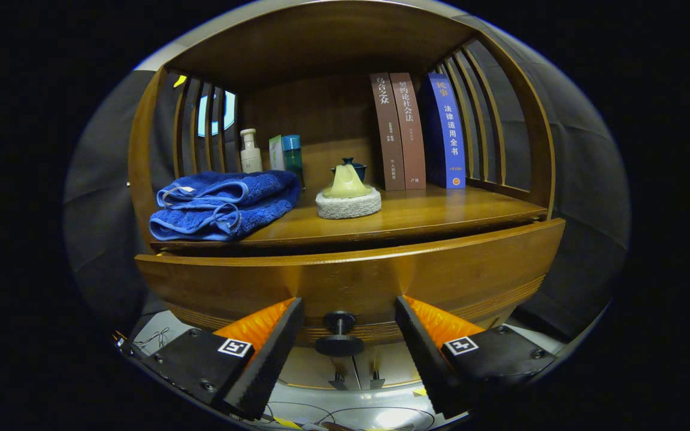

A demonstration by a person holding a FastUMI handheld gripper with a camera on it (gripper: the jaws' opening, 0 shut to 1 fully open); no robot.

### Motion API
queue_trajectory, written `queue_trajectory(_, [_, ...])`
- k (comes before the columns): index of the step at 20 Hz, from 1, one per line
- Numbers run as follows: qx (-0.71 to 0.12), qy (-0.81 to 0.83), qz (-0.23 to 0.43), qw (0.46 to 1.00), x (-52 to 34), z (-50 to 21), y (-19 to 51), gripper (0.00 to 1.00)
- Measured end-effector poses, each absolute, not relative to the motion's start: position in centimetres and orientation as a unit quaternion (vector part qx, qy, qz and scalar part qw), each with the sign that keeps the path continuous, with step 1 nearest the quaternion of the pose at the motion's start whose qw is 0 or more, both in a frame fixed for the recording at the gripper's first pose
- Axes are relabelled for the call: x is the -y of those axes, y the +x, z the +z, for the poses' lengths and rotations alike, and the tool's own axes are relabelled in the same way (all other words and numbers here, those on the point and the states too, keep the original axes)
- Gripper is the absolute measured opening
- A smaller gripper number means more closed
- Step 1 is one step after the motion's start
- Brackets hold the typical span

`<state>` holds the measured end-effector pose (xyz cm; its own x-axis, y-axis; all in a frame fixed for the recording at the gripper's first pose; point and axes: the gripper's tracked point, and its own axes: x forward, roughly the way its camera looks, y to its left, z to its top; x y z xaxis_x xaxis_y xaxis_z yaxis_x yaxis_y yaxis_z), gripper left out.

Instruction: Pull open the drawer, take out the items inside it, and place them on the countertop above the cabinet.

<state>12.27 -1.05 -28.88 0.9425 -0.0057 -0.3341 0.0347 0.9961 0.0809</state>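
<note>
Gripper at the drawer.
Fingers wide apart, 1 each side of the knob, not touching it.

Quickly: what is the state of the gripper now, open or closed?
Gripper: open, holding nothing; the round dark drawer knob sits between its fingers, untouched.

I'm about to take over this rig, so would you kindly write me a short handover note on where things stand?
Gripper: fingers open, one on either side of the drawer knob, not touching it.
Drawer: appears shut or barely ajar; contents hidden.
Countertop above: already holds a folded blue towel, a small teapot on a pad, bottles and three books at the back.
Done: lined up on the knob.
Left: grip the knob, pull the drawer open, lift items onto the countertop.
</note>
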Motion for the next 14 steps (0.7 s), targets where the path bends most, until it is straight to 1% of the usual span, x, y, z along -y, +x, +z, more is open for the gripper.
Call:
queue_trajectory(7, [-0.169,0.042,-0.013,0.985,1.1,-29.1,13.9,1.0])
queue_trajectory(14, [-0.17,0.042,-0.016,0.984,1.2,-29.3,13.9,1.0])
